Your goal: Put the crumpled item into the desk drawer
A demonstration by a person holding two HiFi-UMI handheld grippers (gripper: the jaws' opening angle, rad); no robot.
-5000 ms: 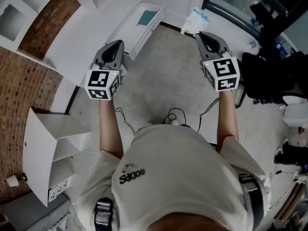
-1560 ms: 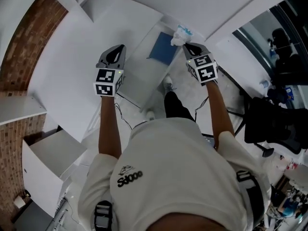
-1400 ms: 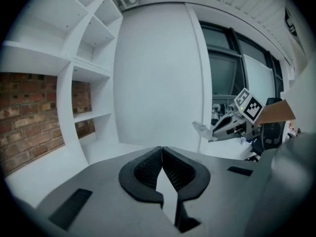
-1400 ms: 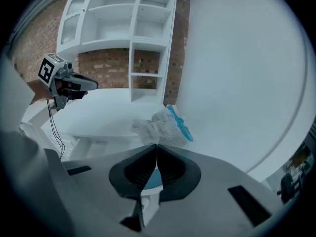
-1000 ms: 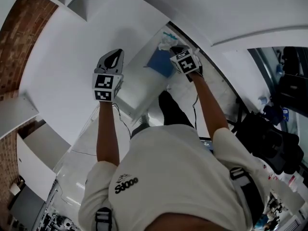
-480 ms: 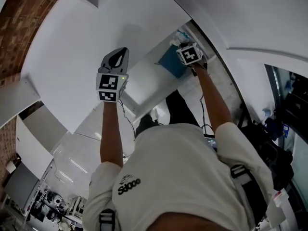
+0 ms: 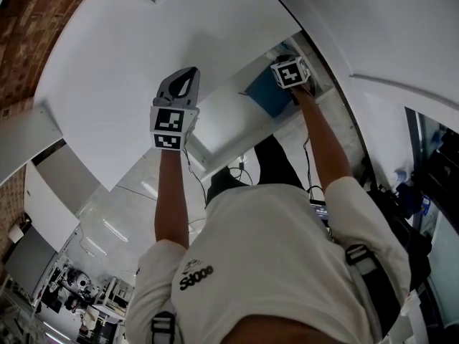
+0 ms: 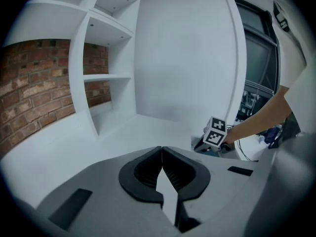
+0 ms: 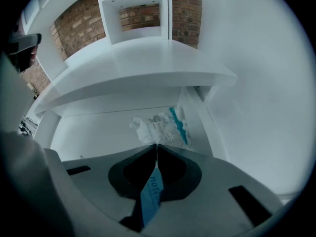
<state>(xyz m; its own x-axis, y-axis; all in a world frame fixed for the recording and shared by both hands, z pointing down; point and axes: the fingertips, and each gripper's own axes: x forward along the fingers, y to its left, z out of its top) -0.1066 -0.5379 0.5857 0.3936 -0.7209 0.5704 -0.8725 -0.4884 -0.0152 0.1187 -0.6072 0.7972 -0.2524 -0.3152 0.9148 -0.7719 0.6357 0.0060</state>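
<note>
Cream short-sleeved T-shirt (image 7: 280, 256), black chest logo (image 7: 196, 278), grey left gripper (image 7: 191, 72), black-and-white marker cube (image 7: 169, 126)

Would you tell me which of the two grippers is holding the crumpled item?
The right gripper: its jaws are shut on the crumpled white-and-teal wrapper, above the open drawer. The left gripper is shut on nothing.

Open drawer (image 9: 94, 127) sticks out below the desk top (image 9: 138, 58), with shelves (image 9: 133, 14) standing on the desk's back. Crumpled item (image 9: 160, 127) in the drawer by its right wall, at the right gripper (image 9: 157, 146) tips; notebook (image 7: 264, 97) in the drawer nearer the person. Left gripper (image 7: 188, 74) over the desk top, left of the drawer.
</note>
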